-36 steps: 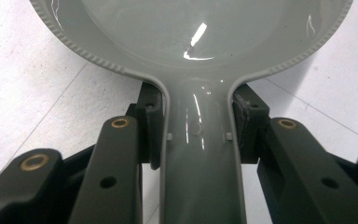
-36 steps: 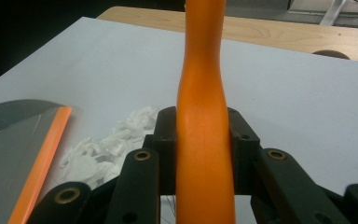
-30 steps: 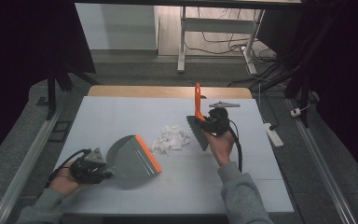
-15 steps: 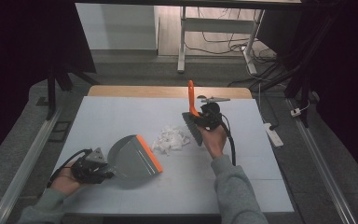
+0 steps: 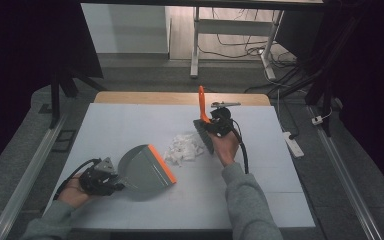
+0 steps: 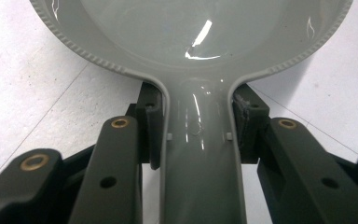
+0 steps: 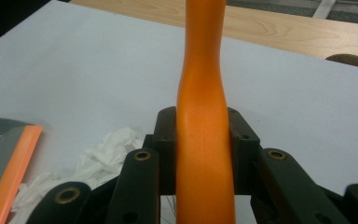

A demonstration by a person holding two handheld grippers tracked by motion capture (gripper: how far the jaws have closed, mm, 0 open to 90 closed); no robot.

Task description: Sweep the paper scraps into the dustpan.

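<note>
High view: my left gripper (image 5: 111,181) is clamped on the handle of the grey plastic dustpan with an orange lip (image 5: 145,170), lying flat at 7 o'clock from the pile of white paper scraps (image 5: 184,148); my right gripper (image 5: 214,123) clamps the orange-handled brush (image 5: 203,112) at 3 o'clock, bristles beside the pile. Left gripper view: both jaws press the dustpan's handle. Right gripper view: both jaws grip the brush's upright handle.

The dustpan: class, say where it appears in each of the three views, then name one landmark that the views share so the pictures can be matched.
High view: the dustpan lies low and left of centre, its handle in the left gripper.
Left gripper view: its grey bowl spans the top, its handle running down between the jaws.
Right gripper view: one corner at the lower left edge.
Shared landmark: the dustpan's orange lip, beside the white scraps.
</note>
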